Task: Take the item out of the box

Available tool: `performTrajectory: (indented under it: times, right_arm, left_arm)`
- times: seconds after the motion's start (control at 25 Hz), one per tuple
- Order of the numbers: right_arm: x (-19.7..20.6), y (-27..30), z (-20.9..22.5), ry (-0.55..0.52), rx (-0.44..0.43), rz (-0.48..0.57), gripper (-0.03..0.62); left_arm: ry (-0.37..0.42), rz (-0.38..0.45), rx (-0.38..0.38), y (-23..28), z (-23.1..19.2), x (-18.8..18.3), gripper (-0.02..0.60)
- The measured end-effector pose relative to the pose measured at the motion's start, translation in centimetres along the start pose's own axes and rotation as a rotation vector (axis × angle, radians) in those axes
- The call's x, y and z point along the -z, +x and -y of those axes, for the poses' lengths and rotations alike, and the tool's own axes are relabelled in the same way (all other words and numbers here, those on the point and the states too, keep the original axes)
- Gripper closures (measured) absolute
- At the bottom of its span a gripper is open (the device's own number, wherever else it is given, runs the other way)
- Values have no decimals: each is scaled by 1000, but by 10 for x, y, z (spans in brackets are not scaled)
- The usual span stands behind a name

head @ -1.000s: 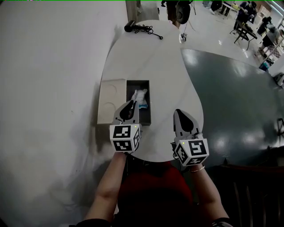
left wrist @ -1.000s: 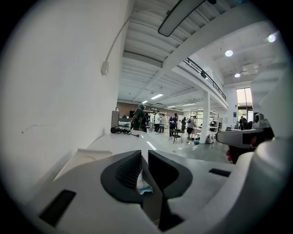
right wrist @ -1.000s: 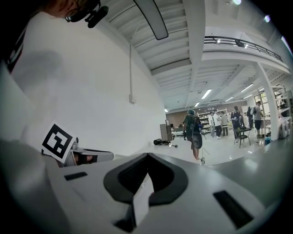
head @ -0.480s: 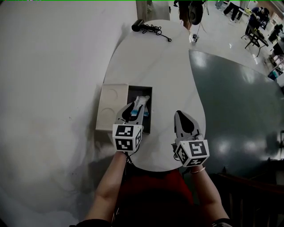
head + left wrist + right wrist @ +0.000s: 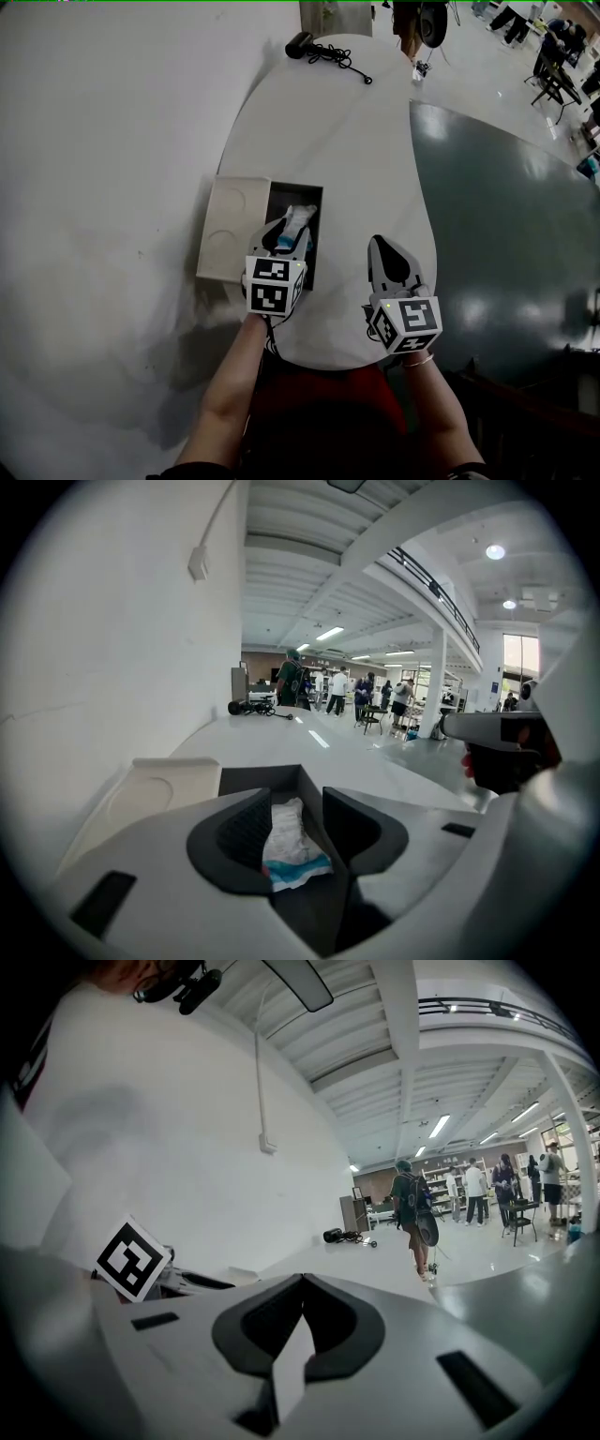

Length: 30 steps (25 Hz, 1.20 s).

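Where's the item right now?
Head view: the item lies in the dark box at the table's left edge, just right of the lid.

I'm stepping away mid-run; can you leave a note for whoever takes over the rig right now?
Left claw: open, jaws just been opening, over the dark grey open box; the crumpled white packet with a blue stripe shows between them, ungripped.
Right claw: shut, empty, above the white table.
Cream lid lies beside the box.
Done: nothing out yet. To do: grip packet, lift it out.
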State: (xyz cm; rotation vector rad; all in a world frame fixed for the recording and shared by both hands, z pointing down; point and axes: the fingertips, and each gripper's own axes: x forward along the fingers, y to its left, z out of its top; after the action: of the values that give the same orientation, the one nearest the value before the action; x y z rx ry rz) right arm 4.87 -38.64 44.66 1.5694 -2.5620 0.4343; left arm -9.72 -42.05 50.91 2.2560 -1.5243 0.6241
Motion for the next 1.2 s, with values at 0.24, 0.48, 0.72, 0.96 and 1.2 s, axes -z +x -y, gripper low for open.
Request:
performTrajectory:
  times: [0.24, 0.48, 0.72, 0.96, 1.2]
  right_arm:
    - [6, 9, 7, 12, -14, -15, 580]
    - [8, 16, 13, 26, -22, -23, 580]
    - [11, 21, 19, 36, -28, -30, 580]
    - [14, 24, 22, 43, -32, -35, 580]
    - [13, 24, 26, 51, -32, -38, 580]
  left_arm:
    - [37, -69, -17, 17, 0, 4, 407]
    - [134, -157, -32, 28, -5, 8, 394]
    - [252, -280, 13, 37, -3, 18, 393]
    - [353, -385, 28, 45, 1, 32, 391]
    - [410, -458, 54, 52, 2, 37, 391]
